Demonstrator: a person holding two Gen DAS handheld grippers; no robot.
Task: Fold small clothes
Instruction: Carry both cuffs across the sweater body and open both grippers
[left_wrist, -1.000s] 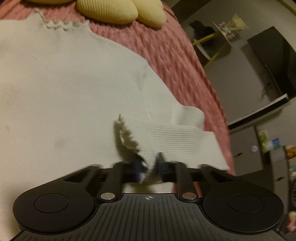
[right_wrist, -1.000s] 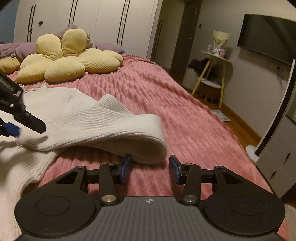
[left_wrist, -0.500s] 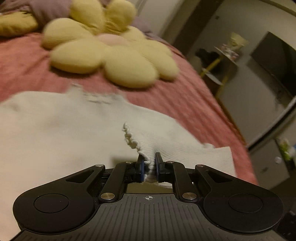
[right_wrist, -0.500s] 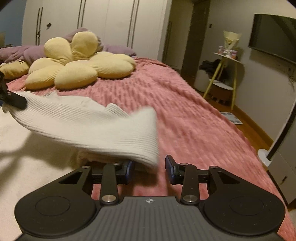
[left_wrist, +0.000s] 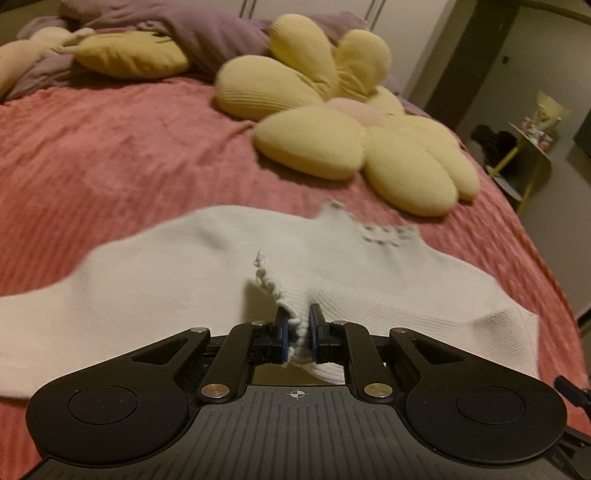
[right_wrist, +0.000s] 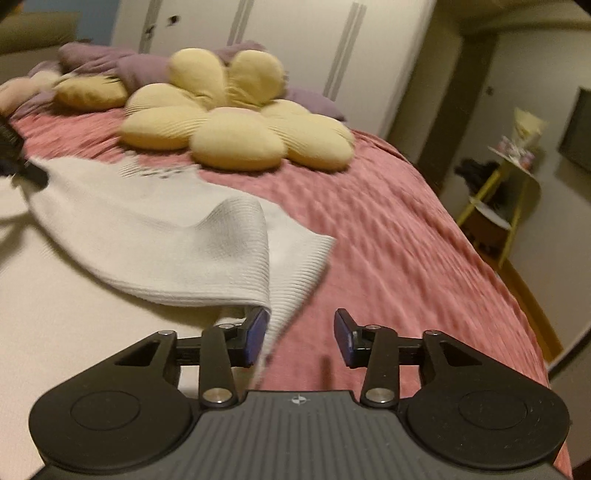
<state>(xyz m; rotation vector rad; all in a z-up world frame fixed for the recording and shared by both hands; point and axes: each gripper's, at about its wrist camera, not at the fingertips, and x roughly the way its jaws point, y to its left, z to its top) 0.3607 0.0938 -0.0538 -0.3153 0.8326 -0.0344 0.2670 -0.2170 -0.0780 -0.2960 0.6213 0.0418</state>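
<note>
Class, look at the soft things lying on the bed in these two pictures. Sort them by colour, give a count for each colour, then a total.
White: 1, the knit garment, its frilled cuff pinched in the left gripper.
Yellow: 2, the flower cushion and the plain yellow pillow.
Purple: 1, the bunched purple bedding.
Pink: 1, the bedspread.
Total: 5.

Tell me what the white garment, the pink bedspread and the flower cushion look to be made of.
White garment: fine ribbed knit, probably cotton, matte; rib lines and a scalloped cuff show.
Pink bedspread: soft plush or chenille-like fabric with raised wavy ridges.
Flower cushion: stuffed yellow ribbed cloth, corduroy-like, puffy petals.
</note>
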